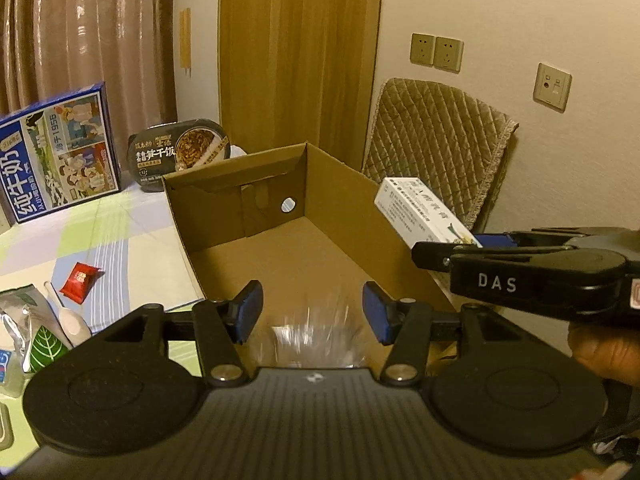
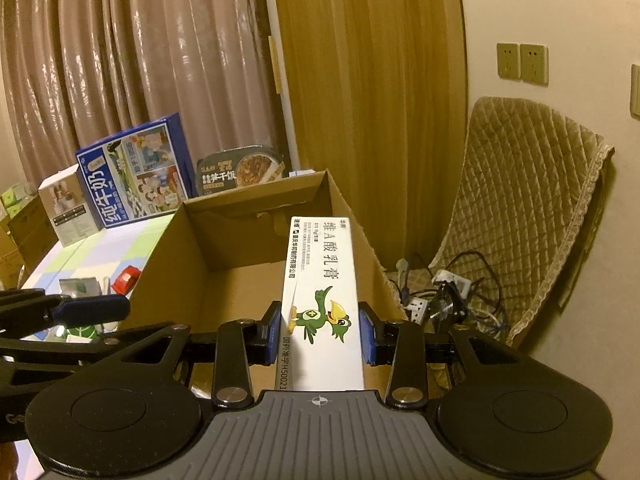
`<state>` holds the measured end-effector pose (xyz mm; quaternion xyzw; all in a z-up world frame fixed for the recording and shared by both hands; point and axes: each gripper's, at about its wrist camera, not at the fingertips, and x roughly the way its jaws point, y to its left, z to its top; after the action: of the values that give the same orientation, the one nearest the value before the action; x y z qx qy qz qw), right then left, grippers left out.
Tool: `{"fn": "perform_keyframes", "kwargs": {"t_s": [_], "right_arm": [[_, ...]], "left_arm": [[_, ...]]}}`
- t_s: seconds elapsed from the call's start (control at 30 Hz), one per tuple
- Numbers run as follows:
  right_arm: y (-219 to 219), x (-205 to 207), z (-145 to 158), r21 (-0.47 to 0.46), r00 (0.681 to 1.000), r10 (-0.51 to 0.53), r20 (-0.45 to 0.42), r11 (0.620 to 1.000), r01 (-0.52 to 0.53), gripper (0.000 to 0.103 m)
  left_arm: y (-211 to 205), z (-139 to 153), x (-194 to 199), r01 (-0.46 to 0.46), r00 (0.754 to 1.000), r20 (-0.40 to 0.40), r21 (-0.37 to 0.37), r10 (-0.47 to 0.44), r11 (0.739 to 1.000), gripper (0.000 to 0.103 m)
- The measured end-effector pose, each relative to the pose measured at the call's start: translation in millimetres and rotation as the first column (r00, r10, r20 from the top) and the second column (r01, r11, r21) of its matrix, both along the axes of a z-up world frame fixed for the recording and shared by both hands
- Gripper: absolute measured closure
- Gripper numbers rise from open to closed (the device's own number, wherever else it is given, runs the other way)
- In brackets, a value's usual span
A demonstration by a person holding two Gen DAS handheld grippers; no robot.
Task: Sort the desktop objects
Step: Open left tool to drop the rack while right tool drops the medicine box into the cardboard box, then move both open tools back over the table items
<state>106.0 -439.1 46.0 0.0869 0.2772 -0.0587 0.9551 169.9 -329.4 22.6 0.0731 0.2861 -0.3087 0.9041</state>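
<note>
An open, empty cardboard box [image 1: 240, 196] stands on the table. My left gripper [image 1: 313, 314] hovers over its near end. Its blue pads sit at the sides of a blurred clear plastic item [image 1: 316, 336], which looks gripped. My right gripper [image 2: 322, 328] is shut on a long white ointment box [image 2: 320, 280] with a green cartoon bird. That box points forward over the right side of the cardboard box [image 2: 168, 280]. In the left wrist view the right gripper [image 1: 452, 246] comes in from the right, with the ointment box [image 1: 420, 208] above the right wall.
On the checked tablecloth [image 1: 120, 220] left of the box lie a red packet [image 1: 80, 276], a white spoon [image 1: 72, 320] and a foil packet [image 1: 28, 328]. A blue milk carton [image 1: 60, 152] and an instant-rice tub [image 1: 180, 152] stand behind. Right: quilted chair [image 1: 432, 136], power strips and cables [image 2: 440, 292].
</note>
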Motion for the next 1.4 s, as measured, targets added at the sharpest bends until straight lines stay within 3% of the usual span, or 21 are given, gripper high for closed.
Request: {"fn": "perform_keyframes", "kwargs": {"t_s": [0.43, 0.47, 0.57, 1.17, 1.4], "right_arm": [[9.6, 8.1, -0.2, 0.012, 1.0, 0.022, 0.014, 1.0, -0.022, 0.067], [9.5, 9.3, 0.0, 0.019, 1.0, 0.023, 0.019, 1.0, -0.023, 0.066], [10.7, 10.4, 2.0, 0.021, 1.0, 0.018, 0.025, 1.0, -0.019, 0.047], [30.7, -20.6, 23.2, 0.043, 0.999, -0.006, 0.031, 0.999, 0.004, 0.043], [54.4, -40.9, 36.5, 0.082, 0.999, 0.005, 0.034, 0.997, -0.008, 0.023]], "left_arm": [[25.2, 10.3, -9.5, -0.037, 0.999, 0.033, -0.009, 0.037, 0.999, 0.054], [27.7, 10.5, -9.6, -0.042, 0.999, 0.032, -0.01, 0.042, 0.999, 0.054], [34.4, 10.1, -10.1, -0.053, 0.998, 0.026, -0.015, 0.053, 0.998, 0.053], [79.3, 18.7, -31.0, -0.122, 0.992, 0.026, -0.036, 0.123, 0.992, 0.047], [112.2, 21.8, -49.9, -0.175, 0.984, 0.031, -0.038, 0.176, 0.984, 0.041]]}}
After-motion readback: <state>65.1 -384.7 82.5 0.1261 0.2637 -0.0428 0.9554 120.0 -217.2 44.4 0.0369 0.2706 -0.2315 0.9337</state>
